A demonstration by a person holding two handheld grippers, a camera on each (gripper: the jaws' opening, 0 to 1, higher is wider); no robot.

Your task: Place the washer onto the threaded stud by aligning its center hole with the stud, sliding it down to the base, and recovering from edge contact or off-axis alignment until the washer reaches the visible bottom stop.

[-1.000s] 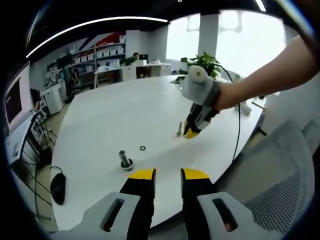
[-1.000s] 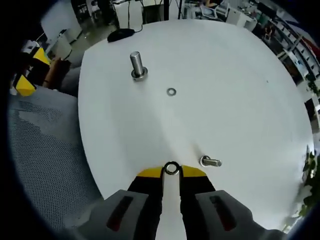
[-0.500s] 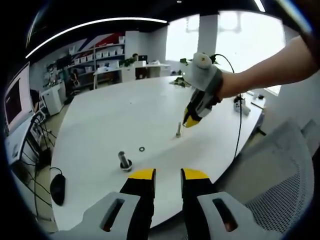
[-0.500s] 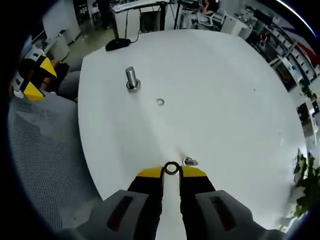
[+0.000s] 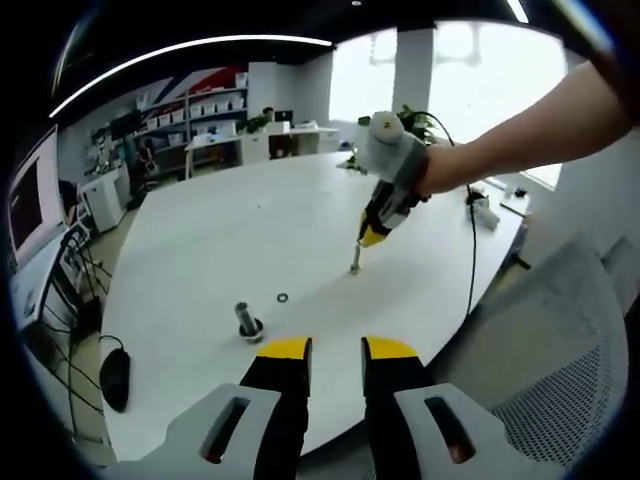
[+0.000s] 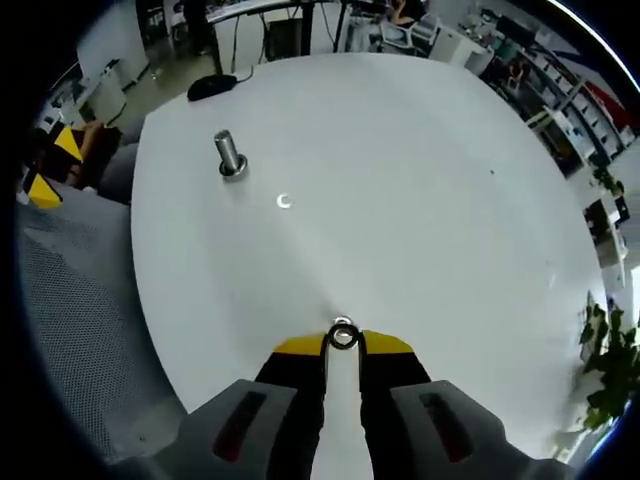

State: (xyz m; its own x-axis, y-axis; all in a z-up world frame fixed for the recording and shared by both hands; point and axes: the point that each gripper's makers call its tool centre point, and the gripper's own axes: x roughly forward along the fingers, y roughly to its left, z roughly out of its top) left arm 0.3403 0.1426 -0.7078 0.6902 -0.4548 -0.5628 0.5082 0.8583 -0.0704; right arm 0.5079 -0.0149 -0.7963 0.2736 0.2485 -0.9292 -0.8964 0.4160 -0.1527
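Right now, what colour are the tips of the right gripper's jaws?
Yellow on black jaws of the right gripper; clearest in the right gripper view.

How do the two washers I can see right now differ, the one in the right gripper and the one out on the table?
The held washer is pinched on edge between the right gripper tips, up off the white table; the loose washer lies flat on that table, untouched. The held one sits just above a small stud; the loose one lies near the larger stud. Both are small metal rings.
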